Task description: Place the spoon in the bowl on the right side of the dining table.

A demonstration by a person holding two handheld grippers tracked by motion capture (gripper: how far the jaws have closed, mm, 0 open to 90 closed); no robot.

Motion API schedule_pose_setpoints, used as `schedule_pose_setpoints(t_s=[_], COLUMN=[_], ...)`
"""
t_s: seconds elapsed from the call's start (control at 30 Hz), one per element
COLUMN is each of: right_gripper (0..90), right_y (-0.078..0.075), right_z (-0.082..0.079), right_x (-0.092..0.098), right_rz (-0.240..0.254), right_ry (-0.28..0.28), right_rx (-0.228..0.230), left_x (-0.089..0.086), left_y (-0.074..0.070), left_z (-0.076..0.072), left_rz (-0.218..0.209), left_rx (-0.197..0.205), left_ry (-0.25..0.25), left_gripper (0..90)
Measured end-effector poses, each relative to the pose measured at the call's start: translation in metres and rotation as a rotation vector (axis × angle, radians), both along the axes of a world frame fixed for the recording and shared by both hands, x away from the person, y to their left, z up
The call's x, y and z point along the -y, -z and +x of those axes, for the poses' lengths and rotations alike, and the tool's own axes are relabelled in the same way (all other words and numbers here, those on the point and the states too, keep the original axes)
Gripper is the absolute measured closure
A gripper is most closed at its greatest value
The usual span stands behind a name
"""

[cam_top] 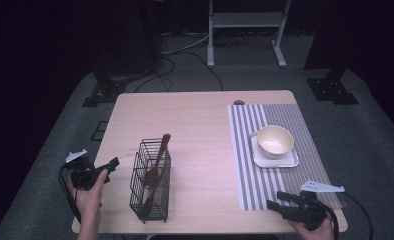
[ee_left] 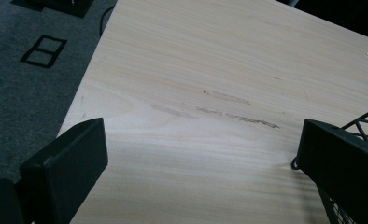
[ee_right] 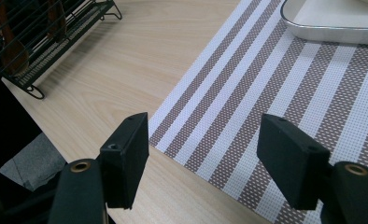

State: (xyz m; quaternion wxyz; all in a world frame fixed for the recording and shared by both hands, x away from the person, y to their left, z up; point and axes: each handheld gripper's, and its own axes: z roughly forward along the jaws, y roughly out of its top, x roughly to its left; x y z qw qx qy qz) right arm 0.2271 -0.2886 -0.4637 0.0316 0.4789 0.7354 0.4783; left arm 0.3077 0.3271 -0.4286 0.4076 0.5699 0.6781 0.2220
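- The left tongs (cam_top: 111, 165) sit at the tabletop's (cam_top: 200, 125) left edge, about 8 o'clock in the high view, jaws spread wide with nothing between them. In the left gripper view bare wood (ee_left: 219, 93) lies between the jaws.
- The right tongs (cam_top: 275, 201) hover at the near right corner, about 5 o'clock, over the near edge of the striped mat (cam_top: 280, 120). Their jaws are spread wide and hold nothing, with mat stripes (ee_right: 247, 93) seen between them in the right gripper view.
- The wire rack (cam_top: 151, 182) stands just to the 3 o'clock side of the left tongs, near the tabletop's front edge. One jaw is close beside its wire (ee_left: 364, 123) in the left gripper view.
- The rack's long axis runs from 6 toward 12 o'clock.
- A wooden spoon (cam_top: 158, 160) stands in the rack, its handle leaning toward 1 o'clock and rising above the rim.
- Open wood stretches between rack and mat and across the far half of the tabletop.
- A cream bowl (cam_top: 275, 141) rests on a small tray (cam_top: 290, 161) on the mat, at about 3 o'clock, well apart from both tongs.
- What else stands in the rack is hard to make out through the wires. The rack (ee_right: 42, 42) and the tray (ee_right: 331, 28) are cut off in the right gripper view.
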Motion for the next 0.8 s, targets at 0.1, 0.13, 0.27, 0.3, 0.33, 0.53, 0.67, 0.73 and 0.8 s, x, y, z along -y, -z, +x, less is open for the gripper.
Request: schedule_pose_setpoints(t_s=[0.1,0.13,0.27,0.3,0.33,0.53,0.67,0.73,0.8], right_gripper=[33.0,33.0,33.0,33.0,33.0,33.0,33.0,33.0,33.0], right_y=[0.0,0.0,-0.001,-0.001,-0.002,-0.005,-0.008,-0.009,-0.01], right_z=[0.001,0.001,0.002,0.002,0.002,0.006,0.008,0.009,0.01], right_x=[-0.001,-0.001,-0.003,-0.004,-0.005,-0.013,-0.018,-0.021,-0.023], right_rz=[-0.003,-0.004,-0.013,-0.017,-0.018,-0.022,-0.036,-0.038,-0.039], right_ry=[-0.004,-0.004,-0.008,-0.01,-0.012,-0.036,-0.053,-0.066,-0.072], right_rx=[-0.003,-0.002,-0.004,-0.002,-0.002,0.0,0.001,0.0,-0.002], left_x=[0.0,0.0,0.0,-0.001,-0.001,-0.002,-0.002,-0.003,-0.003], left_y=[-0.001,0.0,0.0,0.0,0.0,0.001,0.0,-0.001,-0.001], left_z=[0.0,0.0,0.0,0.0,0.0,-0.001,-0.002,-0.002,-0.003], left_rz=[0.005,0.003,0.004,0.005,0.004,-0.001,0.001,0.001,0.0], left_rx=[0.001,0.001,0.001,0.0,-0.001,-0.003,-0.001,0.0,0.003], left_ry=[0.001,0.0,-0.001,0.0,0.0,0.0,-0.001,-0.001,-0.002], left_gripper=[1.2,1.2,1.2,1.2,1.2,1.2,1.2,1.2,1.2])
